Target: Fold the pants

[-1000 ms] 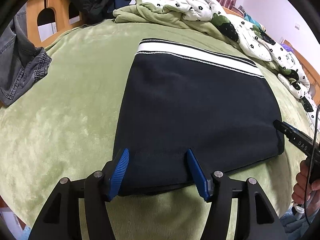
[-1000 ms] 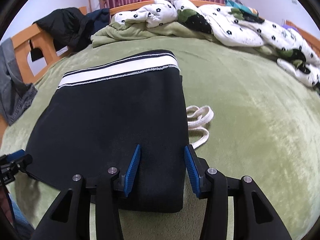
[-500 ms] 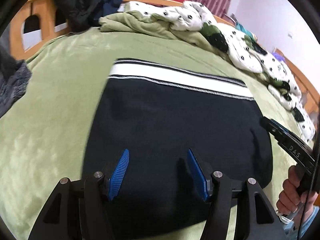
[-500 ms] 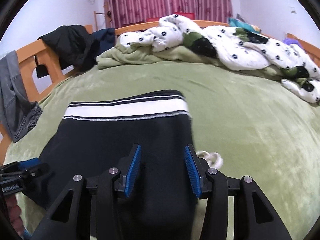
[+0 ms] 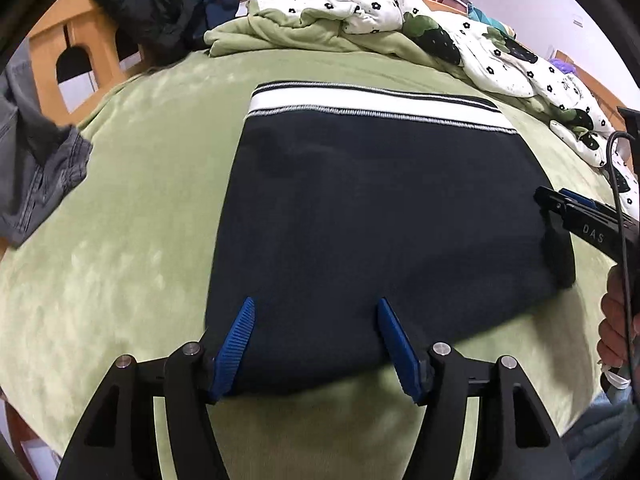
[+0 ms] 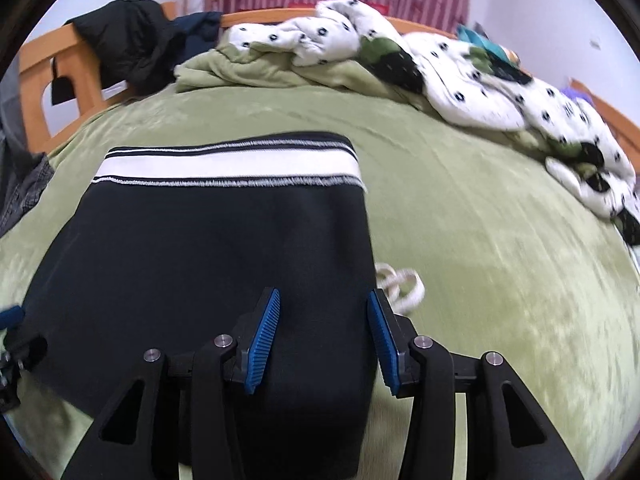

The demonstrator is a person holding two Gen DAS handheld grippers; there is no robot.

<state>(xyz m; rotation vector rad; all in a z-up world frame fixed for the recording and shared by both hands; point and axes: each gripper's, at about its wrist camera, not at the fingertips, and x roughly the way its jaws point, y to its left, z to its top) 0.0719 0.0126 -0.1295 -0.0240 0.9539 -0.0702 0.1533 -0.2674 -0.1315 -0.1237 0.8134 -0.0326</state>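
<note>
Black pants (image 5: 380, 216), folded into a rectangle, lie flat on the green blanket with the white striped waistband (image 5: 372, 104) on the far side. My left gripper (image 5: 316, 304) hovers over their near left edge; its jaws are opening and no cloth is pinched between the blue pads. My right gripper (image 6: 323, 294) stands open above the near right corner of the pants (image 6: 208, 256), with nothing between its pads. A white drawstring (image 6: 400, 284) pokes out from the right edge. The right gripper (image 5: 576, 200) also shows at the right edge of the left wrist view.
A white flowered quilt (image 5: 500, 64) and a green blanket are heaped along the far side of the bed. A black jacket (image 5: 148, 16) hangs on the wooden bed frame, and grey jeans (image 5: 36, 160) lie at the left. A person's hand (image 5: 616, 324) holds the right gripper.
The left gripper slid forward over the pants and came back to their near edge, its jaws a little wider. The right gripper's view tilted up slightly; the pants stayed put.
</note>
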